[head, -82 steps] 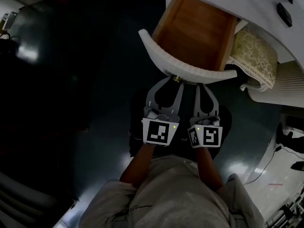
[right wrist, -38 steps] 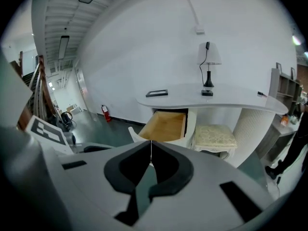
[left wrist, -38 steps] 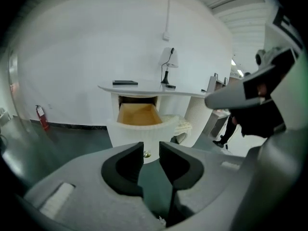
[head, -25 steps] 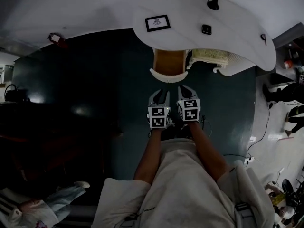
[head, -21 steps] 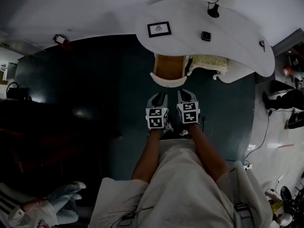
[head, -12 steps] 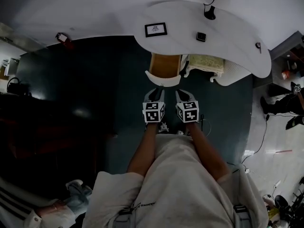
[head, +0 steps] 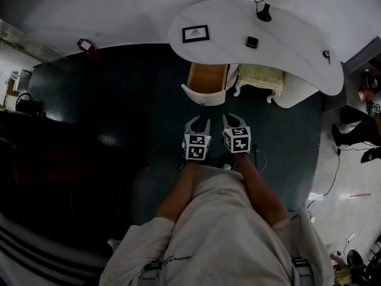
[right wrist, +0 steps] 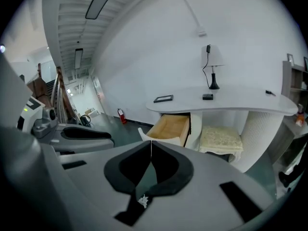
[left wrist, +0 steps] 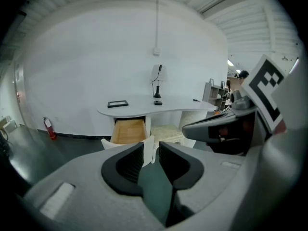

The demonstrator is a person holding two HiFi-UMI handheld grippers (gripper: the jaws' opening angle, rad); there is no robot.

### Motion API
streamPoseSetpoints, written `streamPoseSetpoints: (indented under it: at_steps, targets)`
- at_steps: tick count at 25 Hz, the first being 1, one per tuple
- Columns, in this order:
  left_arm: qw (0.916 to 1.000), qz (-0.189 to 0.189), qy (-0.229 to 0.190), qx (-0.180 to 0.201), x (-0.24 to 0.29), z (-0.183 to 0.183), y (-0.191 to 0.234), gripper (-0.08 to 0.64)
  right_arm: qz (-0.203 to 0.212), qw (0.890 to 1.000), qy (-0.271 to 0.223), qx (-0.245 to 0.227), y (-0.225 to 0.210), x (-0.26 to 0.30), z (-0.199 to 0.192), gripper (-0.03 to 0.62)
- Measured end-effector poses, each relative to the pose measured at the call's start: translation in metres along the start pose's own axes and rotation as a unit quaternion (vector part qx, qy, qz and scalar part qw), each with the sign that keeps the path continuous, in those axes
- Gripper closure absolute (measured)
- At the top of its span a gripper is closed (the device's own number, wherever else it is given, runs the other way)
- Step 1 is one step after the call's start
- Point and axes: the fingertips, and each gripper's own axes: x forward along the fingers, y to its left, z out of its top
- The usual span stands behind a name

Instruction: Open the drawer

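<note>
The wooden drawer (head: 206, 80) stands pulled out from under the white curved desk (head: 286, 37), its white front (head: 201, 96) towards me. Both grippers hang side by side over the dark floor, short of the drawer front and touching nothing. My left gripper (head: 198, 123) is open, with a narrow empty gap between its pads (left wrist: 150, 150). My right gripper (head: 234, 120) is shut, its tips meeting with nothing between them (right wrist: 151, 149). Past each set of jaws, in both gripper views, the drawer (left wrist: 129, 130) (right wrist: 171, 127) shows its bare wooden inside.
A cream cushioned stool (head: 261, 77) sits under the desk right of the drawer. On the desk are a framed picture (head: 195, 33), a small dark object (head: 252, 42) and a lamp (head: 264, 14). A red fire extinguisher (head: 87, 44) stands by the left wall. Cables lie on the floor at right.
Three seconds ago both grippers were right at the drawer's front. Now they are held well back from it with the drawer still out, and they have drawn off a little more in the last half second.
</note>
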Motion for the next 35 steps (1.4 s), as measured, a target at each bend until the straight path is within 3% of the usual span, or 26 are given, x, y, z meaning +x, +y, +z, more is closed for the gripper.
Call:
streamPoseSetpoints:
  at_steps: [8, 13, 19, 24, 29, 35]
  targets:
    - [0.9997, -0.022, -0.010, 0.006, 0.018, 0.019, -0.002, 0.454, -0.023, 1.000, -0.020, 0.009, -0.013, 0.002, 0.017, 0.575]
    - [0.9978, 0.009, -0.005, -0.065, 0.012, 0.007, -0.002, 0.479, -0.015, 1.000, -0.004, -0.026, -0.003, -0.007, 0.004, 0.575]
    - [0.9986, 0.013, 0.005, -0.051, 0.021, -0.008, -0.013, 0.503, -0.021, 0.999, 0.004, -0.039, -0.020, -0.015, -0.008, 0.577]
    - [0.9972, 0.036, 0.007, -0.065, 0.015, -0.011, -0.007, 0.532, -0.025, 0.999, -0.004, -0.037, -0.025, -0.024, -0.008, 0.577]
    - [0.9956, 0.015, -0.018, -0.091, 0.011, -0.009, -0.017, 0.551, -0.014, 1.000, -0.006, -0.021, -0.023, -0.031, -0.013, 0.577]
    - [0.9961, 0.043, -0.002, -0.076, -0.005, -0.029, -0.011, 0.551, -0.007, 1.000, 0.002, -0.017, -0.016, -0.035, -0.029, 0.575]
